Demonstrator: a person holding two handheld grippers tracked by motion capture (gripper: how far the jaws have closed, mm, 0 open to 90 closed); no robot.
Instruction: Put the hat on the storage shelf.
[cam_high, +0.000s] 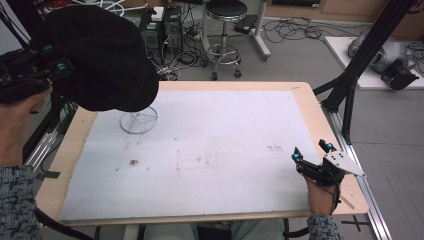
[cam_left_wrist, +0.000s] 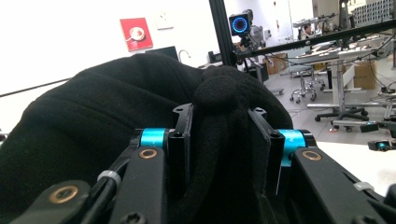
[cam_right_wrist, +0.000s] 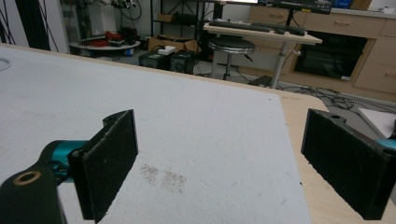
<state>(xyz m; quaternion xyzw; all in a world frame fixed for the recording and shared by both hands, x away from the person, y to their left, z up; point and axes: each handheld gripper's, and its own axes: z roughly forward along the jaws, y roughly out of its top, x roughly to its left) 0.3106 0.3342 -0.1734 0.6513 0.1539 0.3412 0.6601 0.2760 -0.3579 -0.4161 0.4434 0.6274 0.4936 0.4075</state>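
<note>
A black knit hat (cam_high: 100, 55) hangs high over the table's far left corner, held up in the air. My left gripper (cam_high: 52, 67) is shut on its edge; in the left gripper view the black fabric (cam_left_wrist: 219, 121) is bunched between the two jaws. Under the hat a round wire stand base (cam_high: 139, 121) rests on the white mat (cam_high: 200, 150). My right gripper (cam_high: 312, 152) sits low at the table's right front edge, open, with nothing between its pads (cam_right_wrist: 112, 154).
The wooden table edge (cam_high: 320, 120) borders the mat on the right. A black frame post (cam_high: 360, 70) rises at the right. A stool (cam_high: 225, 30), computer cases and cables stand on the floor beyond the table.
</note>
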